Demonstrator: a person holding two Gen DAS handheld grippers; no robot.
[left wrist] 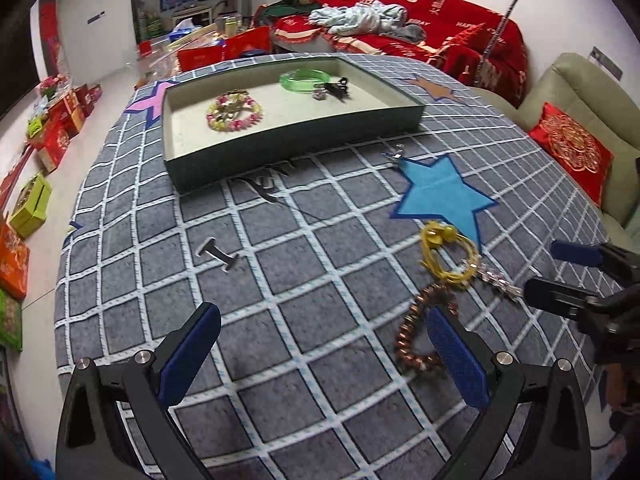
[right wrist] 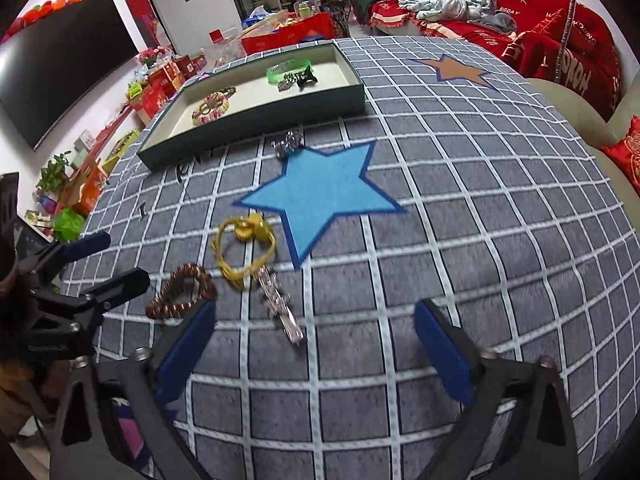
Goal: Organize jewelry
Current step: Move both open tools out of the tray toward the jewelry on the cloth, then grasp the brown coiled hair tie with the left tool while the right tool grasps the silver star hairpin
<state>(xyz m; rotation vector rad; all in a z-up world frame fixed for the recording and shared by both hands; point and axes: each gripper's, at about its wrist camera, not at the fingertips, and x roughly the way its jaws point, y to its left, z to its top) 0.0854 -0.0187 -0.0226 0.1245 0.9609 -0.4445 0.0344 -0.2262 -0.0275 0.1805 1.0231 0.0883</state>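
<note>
**Both grippers open above loose jewelry on the checked cloth**

I am holding the left gripper low over the grey checked tablecloth, its blue-padded jaws standing wide apart and gripping nothing. The brown beaded bracelet is lying on the cloth just beside the inner face of its right finger, partly hidden behind that pad. I am keeping the right gripper spread wide as well, also empty; the silver chain piece is lying between its fingers, nearer the left one, with its far end touching the yellow cord bracelet. That yellow bracelet is resting near the lower point of the blue star patch. A small silver ornament is sitting at the star's upper left point, between the star and the tray. The dark green tray is standing well apart from both grippers, toward the far side of the table. Inside it I am seeing a pink-and-yellow beaded bracelet on the left part of the pale lining, and a green bangle with a dark clip-like piece touching it on the right part. The orange star patch is showing beyond the tray's right end.
</note>
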